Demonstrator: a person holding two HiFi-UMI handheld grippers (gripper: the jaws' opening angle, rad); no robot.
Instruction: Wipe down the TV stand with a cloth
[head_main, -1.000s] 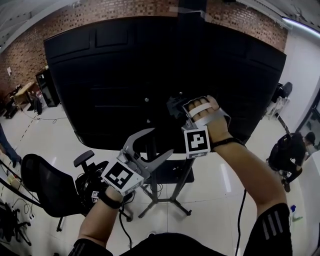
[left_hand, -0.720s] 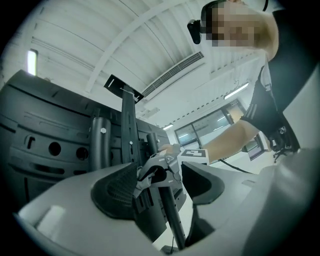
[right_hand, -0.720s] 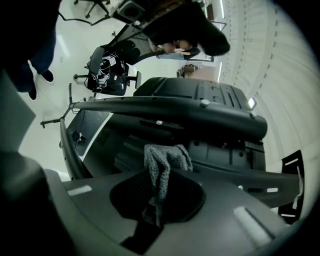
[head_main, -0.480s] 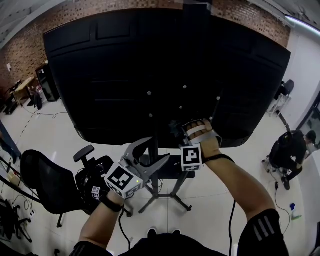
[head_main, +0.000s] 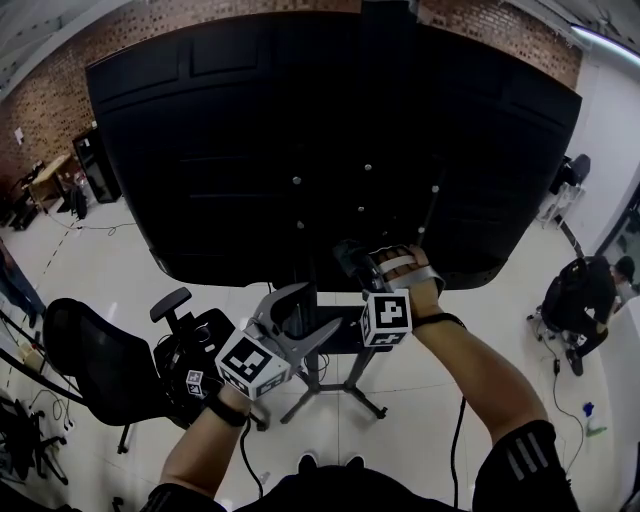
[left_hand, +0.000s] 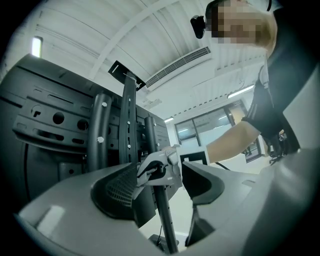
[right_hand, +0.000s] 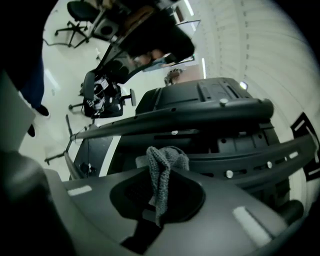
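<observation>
Close by stand pole (left_hand: 164, 215), right gripper (head_main: 350, 260) tight on cloth (right_hand: 161, 175) (left gripper (head_main: 322, 305) agape); office chair (head_main: 90, 370) leftward.

Your head camera looks steeply down from above onto the black back of the TV (head_main: 300, 130), from well back. The camera on your left gripper (head_main: 320, 308) sits low and close, aimed up the stand's column (left_hand: 129, 125) toward the ceiling, and it catches your right gripper (left_hand: 159, 169) too. The right gripper's camera is rolled sideways, tight on the mount's bars (right_hand: 200, 117), sharing the office chair (right_hand: 102, 95) with the head view.
</observation>
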